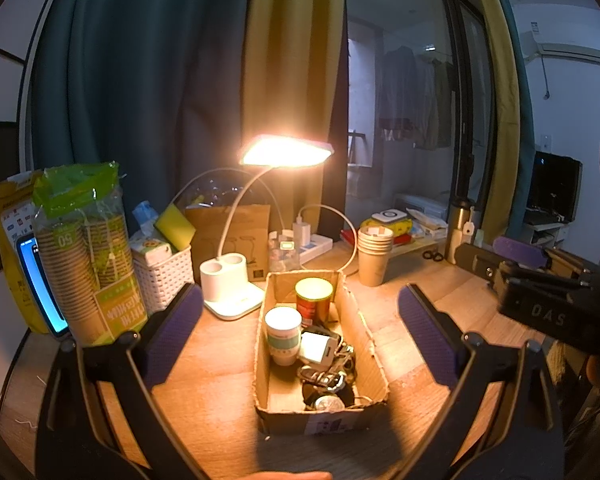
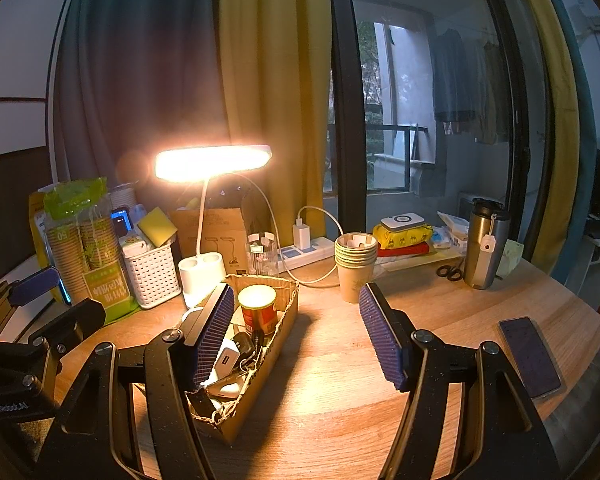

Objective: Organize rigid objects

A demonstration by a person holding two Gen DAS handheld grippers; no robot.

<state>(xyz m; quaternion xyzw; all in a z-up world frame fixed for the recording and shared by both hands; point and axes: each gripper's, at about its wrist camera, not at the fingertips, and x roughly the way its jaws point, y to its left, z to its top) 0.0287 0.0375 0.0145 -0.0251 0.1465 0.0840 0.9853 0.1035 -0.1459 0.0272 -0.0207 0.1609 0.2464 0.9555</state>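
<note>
A cardboard box [image 1: 320, 344] sits on the middle of the wooden surface [image 2: 332, 380], under a lit desk lamp [image 1: 286, 151], and it already gathers the hard odds and ends: a red can [image 1: 314, 298] standing at its far end, a white cup [image 1: 283, 334] beside that, a white charger [image 2: 227, 360], and a tangle of dark small items toward the near end that are hard to tell apart. The long, open-topped box seems chosen so small things can be dropped in from above and kept together.

The left gripper [image 1: 300, 334] is open and empty, its pads standing either side of the box without touching it. The right gripper [image 2: 298, 336] is also open and empty, hanging just right of the box over bare wood, its left finger in front of the box.

A phone [image 2: 530, 356] lies alone near the right edge of the surface; it may be a candidate for tidying. Along the back edge stand a stack of paper cups [image 2: 355, 266], a steel flask [image 2: 485, 242], scissors [image 2: 450, 272], a power strip [image 2: 306, 251], a white basket [image 2: 151, 274] and a bagged pack of cups [image 1: 88, 256]. Behind hang teal and yellow curtains before a glass balcony door.
</note>
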